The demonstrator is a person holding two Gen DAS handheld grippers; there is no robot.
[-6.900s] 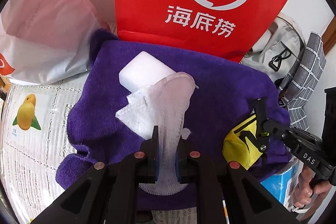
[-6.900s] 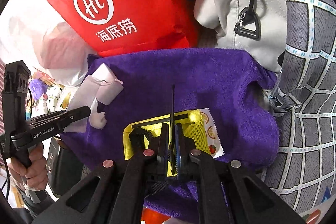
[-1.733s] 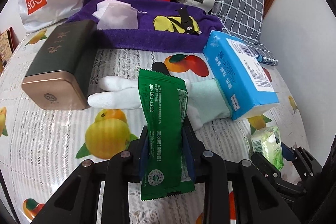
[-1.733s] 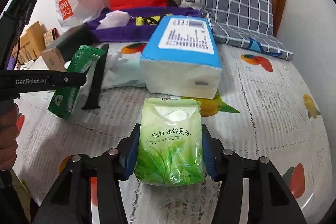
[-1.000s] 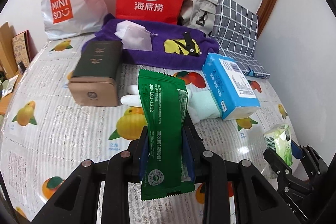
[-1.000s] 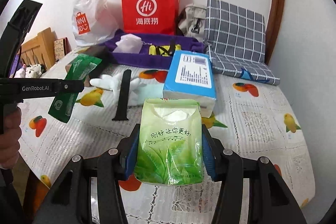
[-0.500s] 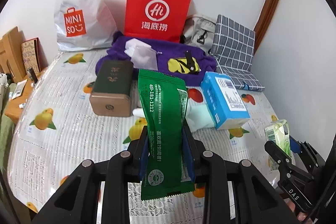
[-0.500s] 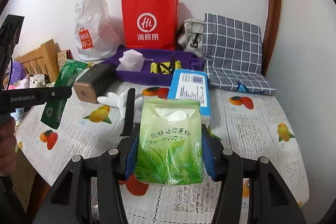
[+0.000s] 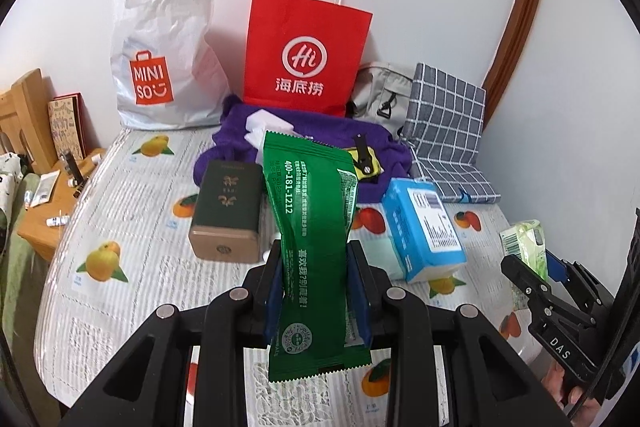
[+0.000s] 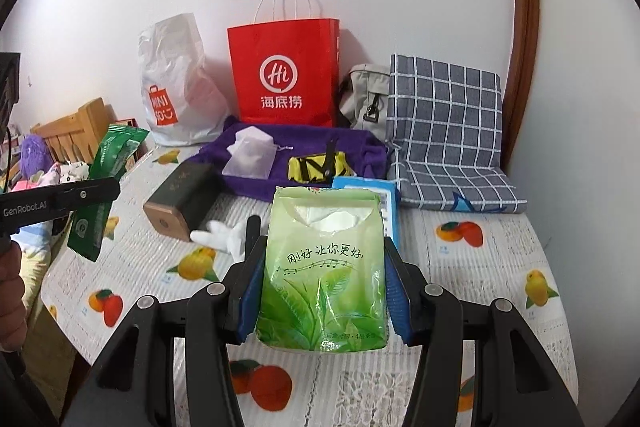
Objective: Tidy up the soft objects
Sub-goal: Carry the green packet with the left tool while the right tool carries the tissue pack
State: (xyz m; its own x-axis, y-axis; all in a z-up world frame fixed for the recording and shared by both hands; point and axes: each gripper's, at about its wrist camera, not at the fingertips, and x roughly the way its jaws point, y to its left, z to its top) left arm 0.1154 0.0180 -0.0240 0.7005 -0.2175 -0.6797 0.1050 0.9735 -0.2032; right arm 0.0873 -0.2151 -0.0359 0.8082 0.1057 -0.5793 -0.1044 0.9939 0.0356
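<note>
Left tool (image 9: 316,291) grips green sachet (image 9: 314,247) upright, long axis vertical.

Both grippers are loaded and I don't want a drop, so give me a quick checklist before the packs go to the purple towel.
1. Left gripper shut on the green sachet: ok, both pads press its sides.
2. Right gripper shut on the tissue pack: ok, held at both edges.
3. Both items off the table: ok.
4. Free room on the purple towel: cannot tell; a white pouch and a yellow bag already lie on it.
5. Path to the towel: not ok; the dark box and blue tissue box lie between.
</note>
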